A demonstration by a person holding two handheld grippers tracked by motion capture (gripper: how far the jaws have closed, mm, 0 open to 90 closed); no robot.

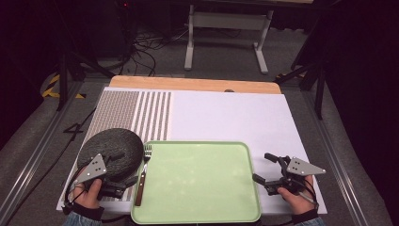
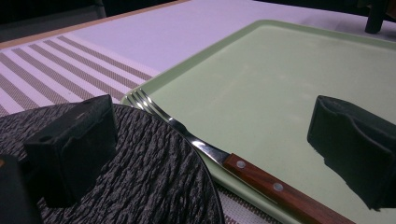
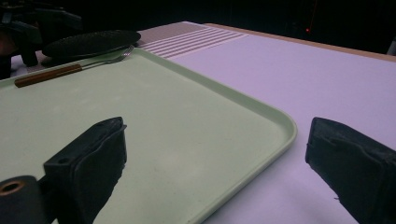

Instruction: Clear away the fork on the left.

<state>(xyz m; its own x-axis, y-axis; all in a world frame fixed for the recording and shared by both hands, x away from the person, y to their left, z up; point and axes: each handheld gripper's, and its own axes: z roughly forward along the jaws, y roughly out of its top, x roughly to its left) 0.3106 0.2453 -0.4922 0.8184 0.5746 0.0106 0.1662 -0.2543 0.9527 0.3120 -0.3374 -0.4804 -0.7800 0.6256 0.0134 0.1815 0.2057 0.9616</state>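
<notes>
Green tray [image 1: 197, 183] sits at near edge of desk [image 1: 226, 117], centred between both hands, bare inside; fork [image 1: 142, 176] with wooden handle lies along tray's left rim, tines pointing away from person, handle toward them; in left gripper view fork [image 2: 224, 158] runs between the dark round plate and the tray floor, resting on the rim; dark textured plate [image 1: 112, 149] just left of tray, touching or nearly touching fork tines area, sits on striped part of mat [image 1: 150, 115]; rest of mat plain white; wooden desk edge visible at far side.

Left tongs [image 1: 123, 181] spread wide, holding nothing; one jaw over the plate, other over tray, fork between them below; left hand [image 1: 89, 193] at bottom-left.

Right tongs [image 1: 263, 167] spread wide, holding nothing; in right gripper view one jaw over tray [image 3: 140, 121], other over white mat, straddling tray's right rim corner; right hand [image 1: 295, 195] at bottom-right.
</notes>
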